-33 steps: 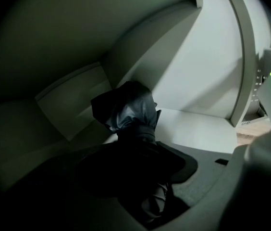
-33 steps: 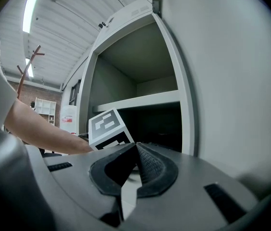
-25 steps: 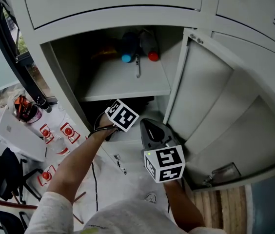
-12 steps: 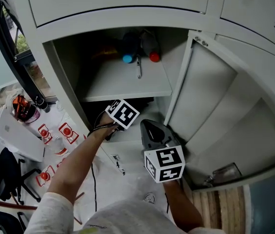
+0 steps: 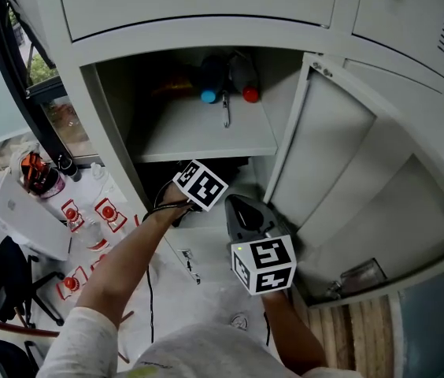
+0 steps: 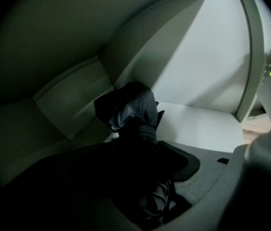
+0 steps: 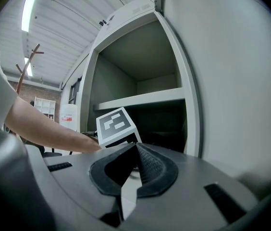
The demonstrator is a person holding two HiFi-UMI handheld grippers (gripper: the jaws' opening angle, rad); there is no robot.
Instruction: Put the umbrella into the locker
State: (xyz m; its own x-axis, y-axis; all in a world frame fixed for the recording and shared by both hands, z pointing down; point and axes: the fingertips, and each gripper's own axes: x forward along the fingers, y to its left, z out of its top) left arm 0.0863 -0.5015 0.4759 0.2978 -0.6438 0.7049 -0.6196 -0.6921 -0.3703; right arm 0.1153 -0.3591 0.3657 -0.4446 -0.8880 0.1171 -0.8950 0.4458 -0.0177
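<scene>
Umbrella (image 6: pixel 133 112), count one, black and folded, sits in the lower compartment of the locker (image 5: pixel 112 124), between the jaws of the left tongs (image 6: pixel 150 191), which are opening wide. Right tongs (image 7: pixel 133 167), count one, pressed together and empty, hover outside, just right of the left pair. Shelf (image 5: pixel 198 136) above both tongs carries one blue-capped cylinder (image 5: pixel 209 95) and one red-capped cylinder (image 5: pixel 249 94).

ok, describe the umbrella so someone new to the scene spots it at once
Find the open grey locker and look below its shelf, into the dark lower compartment. The umbrella sits between the opening jaws of the left hand-held gripper, its far end toward the back corner. It is a folded bundle of dark fabric, unlike the blue-capped item and red-capped item on the shelf.
</scene>
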